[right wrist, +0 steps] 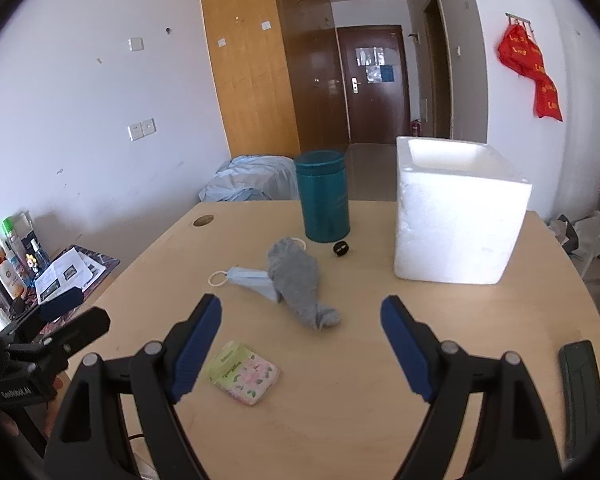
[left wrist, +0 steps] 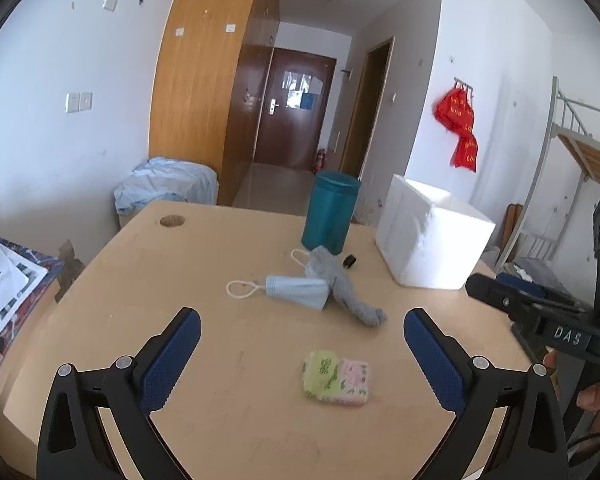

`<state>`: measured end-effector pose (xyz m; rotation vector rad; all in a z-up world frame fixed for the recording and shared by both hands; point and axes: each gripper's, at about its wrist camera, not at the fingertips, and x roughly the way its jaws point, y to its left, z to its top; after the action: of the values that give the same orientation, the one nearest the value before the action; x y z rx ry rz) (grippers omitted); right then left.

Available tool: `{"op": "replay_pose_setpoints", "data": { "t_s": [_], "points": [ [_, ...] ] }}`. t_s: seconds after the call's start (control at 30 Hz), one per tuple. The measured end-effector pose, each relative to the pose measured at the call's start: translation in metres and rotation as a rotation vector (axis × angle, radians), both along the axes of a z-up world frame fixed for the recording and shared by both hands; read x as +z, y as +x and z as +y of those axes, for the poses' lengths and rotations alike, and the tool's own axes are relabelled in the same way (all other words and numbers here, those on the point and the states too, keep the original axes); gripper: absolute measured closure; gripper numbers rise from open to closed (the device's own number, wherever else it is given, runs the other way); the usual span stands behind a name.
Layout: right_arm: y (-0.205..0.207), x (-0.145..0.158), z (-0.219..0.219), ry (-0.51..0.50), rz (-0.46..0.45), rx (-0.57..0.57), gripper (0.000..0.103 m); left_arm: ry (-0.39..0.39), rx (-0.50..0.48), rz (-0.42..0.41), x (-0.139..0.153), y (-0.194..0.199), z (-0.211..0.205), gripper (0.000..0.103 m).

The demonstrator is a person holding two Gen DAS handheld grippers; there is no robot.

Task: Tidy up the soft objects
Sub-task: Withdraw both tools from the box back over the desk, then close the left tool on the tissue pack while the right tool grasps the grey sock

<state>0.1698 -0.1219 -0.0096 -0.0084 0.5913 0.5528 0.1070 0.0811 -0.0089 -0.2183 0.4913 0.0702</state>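
A grey sock (left wrist: 346, 290) (right wrist: 300, 286) lies mid-table, partly over a light blue face mask (left wrist: 296, 290) (right wrist: 252, 280). A green and pink tissue pack (left wrist: 336, 378) (right wrist: 245, 372) lies nearer the front. A white foam box (left wrist: 430, 232) (right wrist: 456, 212), open on top, stands at the right. My left gripper (left wrist: 302, 328) is open and empty above the table, the tissue pack between its fingers in view. My right gripper (right wrist: 301, 316) is open and empty, just in front of the sock's toe.
A teal canister (left wrist: 332, 212) (right wrist: 324, 196) stands behind the sock, with a small black ring (left wrist: 350, 261) (right wrist: 341, 248) beside it. A dark remote (right wrist: 582, 392) lies at the right edge. Papers and bottles (right wrist: 16, 268) sit left of the wooden table (left wrist: 228, 400).
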Motion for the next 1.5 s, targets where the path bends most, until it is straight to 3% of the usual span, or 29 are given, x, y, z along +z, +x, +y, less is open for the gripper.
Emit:
{"op": "replay_pose_setpoints", "data": {
  "t_s": [0.53, 1.3, 1.5],
  "points": [
    [0.001, -0.031, 0.021, -0.065, 0.028, 0.039, 0.018, 0.018, -0.078, 0.079, -0.038, 0.002, -0.017, 0.002],
    [0.078, -0.064, 0.037, -0.129, 0.104, 0.113, 0.018, -0.04, -0.107, 0.202, -0.085, 0.073, -0.024, 0.002],
    [0.095, -0.073, 0.038, -0.12, 0.149, 0.146, 0.018, -0.019, -0.099, 0.265, -0.096, 0.088, -0.027, 0.002]
  ]
}}
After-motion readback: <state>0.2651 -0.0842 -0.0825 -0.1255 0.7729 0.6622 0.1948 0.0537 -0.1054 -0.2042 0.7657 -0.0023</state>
